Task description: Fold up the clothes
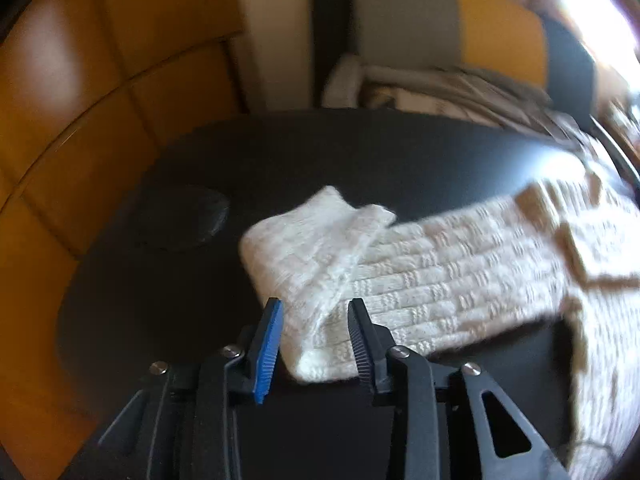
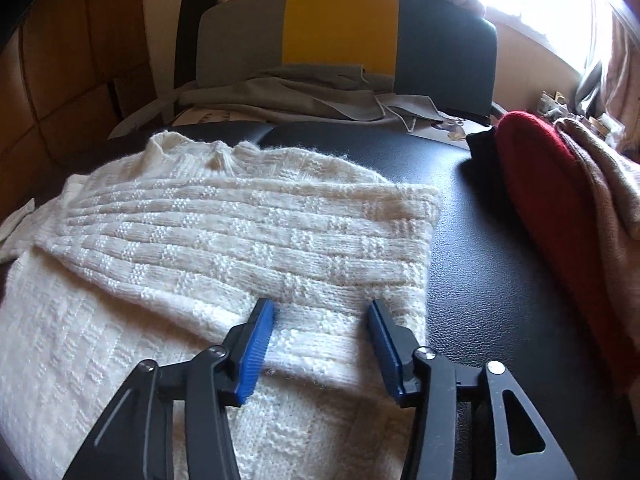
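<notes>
A cream knitted sweater (image 2: pixel 224 240) lies on a black table (image 2: pixel 492 280). One sleeve is folded across the body in the right wrist view. In the left wrist view the other sleeve (image 1: pixel 420 276) stretches left, its cuff end (image 1: pixel 316 232) doubled over. My left gripper (image 1: pixel 314 316) is open, its jaws either side of the sleeve's cuff end, just above it. My right gripper (image 2: pixel 322 314) is open above the folded sleeve's near edge, holding nothing.
A pile of clothes, dark red (image 2: pixel 552 216) and beige (image 2: pixel 604 176), lies at the table's right. A chair (image 2: pixel 344 32) with grey cloth (image 2: pixel 288 96) on its seat stands behind the table. A wooden cabinet (image 1: pixel 72 112) is at left. A dark object (image 1: pixel 184 216) rests on the table's left.
</notes>
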Motion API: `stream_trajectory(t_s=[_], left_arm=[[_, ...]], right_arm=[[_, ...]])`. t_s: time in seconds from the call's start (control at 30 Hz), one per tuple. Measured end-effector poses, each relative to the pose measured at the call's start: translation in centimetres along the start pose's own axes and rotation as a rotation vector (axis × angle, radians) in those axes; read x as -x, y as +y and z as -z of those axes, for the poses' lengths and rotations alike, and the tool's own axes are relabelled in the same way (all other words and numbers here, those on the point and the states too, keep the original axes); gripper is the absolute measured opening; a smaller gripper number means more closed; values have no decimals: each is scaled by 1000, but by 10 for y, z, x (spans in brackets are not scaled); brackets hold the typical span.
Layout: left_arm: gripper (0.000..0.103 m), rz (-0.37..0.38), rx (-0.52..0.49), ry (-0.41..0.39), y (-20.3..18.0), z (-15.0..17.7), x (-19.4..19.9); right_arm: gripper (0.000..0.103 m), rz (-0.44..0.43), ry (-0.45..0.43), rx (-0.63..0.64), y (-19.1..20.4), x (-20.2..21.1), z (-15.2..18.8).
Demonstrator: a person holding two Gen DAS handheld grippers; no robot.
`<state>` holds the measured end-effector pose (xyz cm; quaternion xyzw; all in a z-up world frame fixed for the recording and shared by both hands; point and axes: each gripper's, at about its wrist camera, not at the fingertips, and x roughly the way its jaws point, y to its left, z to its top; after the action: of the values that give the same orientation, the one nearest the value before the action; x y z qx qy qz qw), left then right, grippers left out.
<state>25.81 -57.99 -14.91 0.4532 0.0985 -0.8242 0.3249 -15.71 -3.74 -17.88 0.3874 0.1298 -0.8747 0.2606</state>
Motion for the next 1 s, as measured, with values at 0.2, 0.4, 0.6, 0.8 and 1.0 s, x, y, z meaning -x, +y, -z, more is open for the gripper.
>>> stream_trajectory(t_s=[0.2, 0.4, 0.6, 0.8, 1.0], left_arm=[[45, 63, -181, 94, -22, -22, -24], [45, -110, -195, 191, -20, -40, -64], [19, -105, -130, 204, -13, -46, -70], [6, 107, 209, 51, 15, -47, -29], [6, 391, 317, -142, -22, -57, 38]], right_arm=[[56, 3, 3, -12, -2, -1, 0], [58, -7, 4, -27, -5, -2, -1], [59, -22, 4, -42, -7, -2, -1], [59, -23, 3, -45, -8, -2, -1], [59, -27, 1, -48, -7, -2, -1]])
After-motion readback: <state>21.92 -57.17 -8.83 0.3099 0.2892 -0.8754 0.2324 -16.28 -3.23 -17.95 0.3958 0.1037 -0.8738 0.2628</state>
